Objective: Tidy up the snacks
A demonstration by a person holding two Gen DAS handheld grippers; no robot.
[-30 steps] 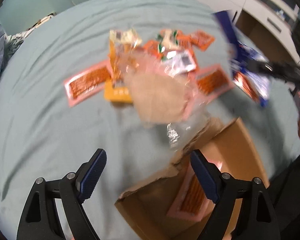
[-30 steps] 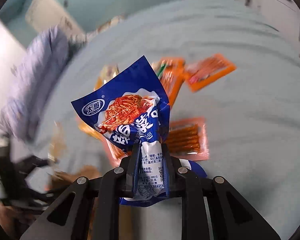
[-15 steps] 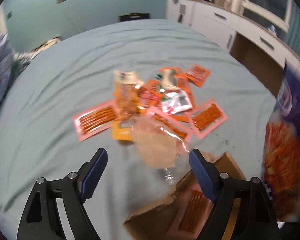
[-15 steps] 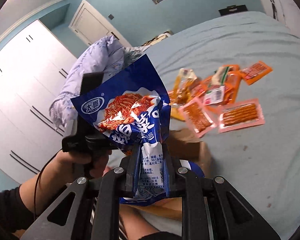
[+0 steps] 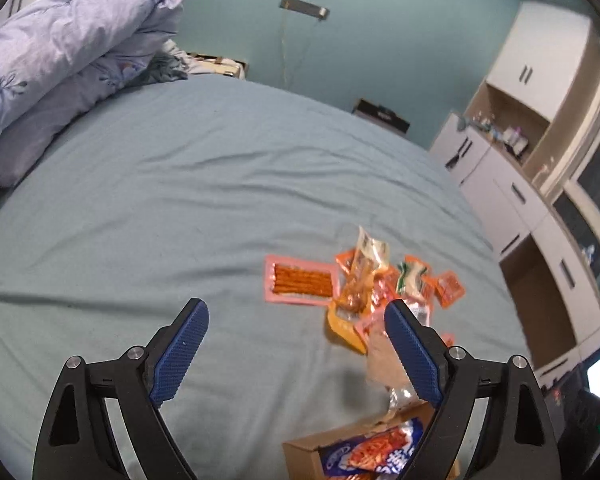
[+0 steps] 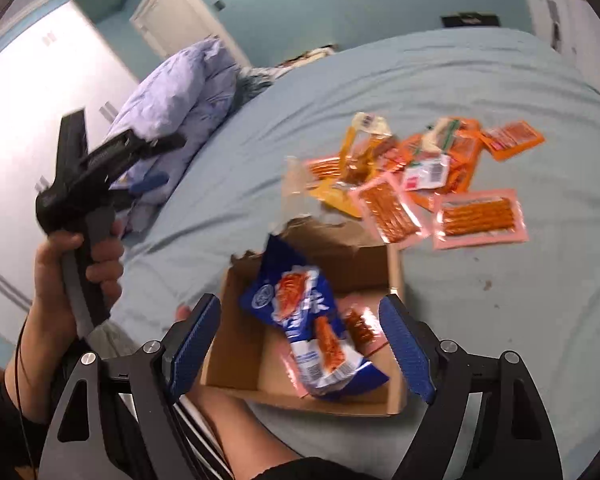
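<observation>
A blue snack bag [image 6: 312, 328] lies in the open cardboard box [image 6: 240, 356] on the bed, on top of a pink packet [image 6: 360, 322]. My right gripper [image 6: 300, 346] is open and empty just above the box. The bag also shows in the left wrist view [image 5: 374, 454], inside the box [image 5: 300, 450]. A pile of orange and pink snack packets [image 6: 420, 176] lies on the sheet beyond the box; it also shows in the left wrist view [image 5: 364, 288]. My left gripper [image 5: 296, 344] is open and empty, raised above the bed left of the pile.
The teal bed sheet [image 5: 160, 200] spreads wide to the left. A folded lilac duvet [image 5: 60, 60] sits at the bed's far left. White cabinets [image 5: 520, 184] stand at the right. The person's hand holds the left gripper [image 6: 88, 184] left of the box.
My right gripper has opened and let the blue bag drop into the box. My left gripper has lifted and tilted up, away from the box.
</observation>
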